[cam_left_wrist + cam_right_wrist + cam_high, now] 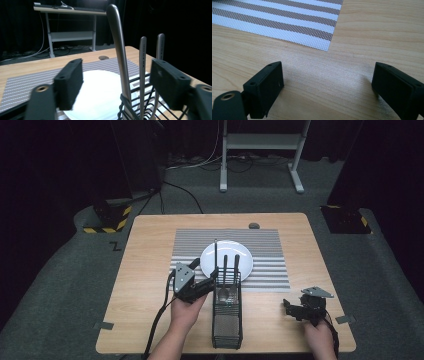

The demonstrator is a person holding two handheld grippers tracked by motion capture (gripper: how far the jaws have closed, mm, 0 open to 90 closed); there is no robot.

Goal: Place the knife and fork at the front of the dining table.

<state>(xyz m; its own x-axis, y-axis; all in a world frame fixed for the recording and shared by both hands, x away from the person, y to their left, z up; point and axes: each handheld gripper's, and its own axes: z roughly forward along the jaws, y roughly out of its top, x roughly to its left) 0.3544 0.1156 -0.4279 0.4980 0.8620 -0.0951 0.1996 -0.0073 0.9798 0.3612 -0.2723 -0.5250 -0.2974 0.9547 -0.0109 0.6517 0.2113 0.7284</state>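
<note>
Three metal utensil handles [120, 50] stand upright in a black wire cutlery basket [227, 320] at the table's [145, 270] near edge, just before the white plate [227, 255] on the striped placemat [270, 255]. The left gripper [117, 82] brackets the tallest handle, jaws apart, pads not touching it. The right gripper [327, 87] hovers open over bare wood, well apart.

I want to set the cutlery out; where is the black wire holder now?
In the high view the black wire holder stands near the table's front edge, just right of the left gripper, its far end against the white plate.
</note>
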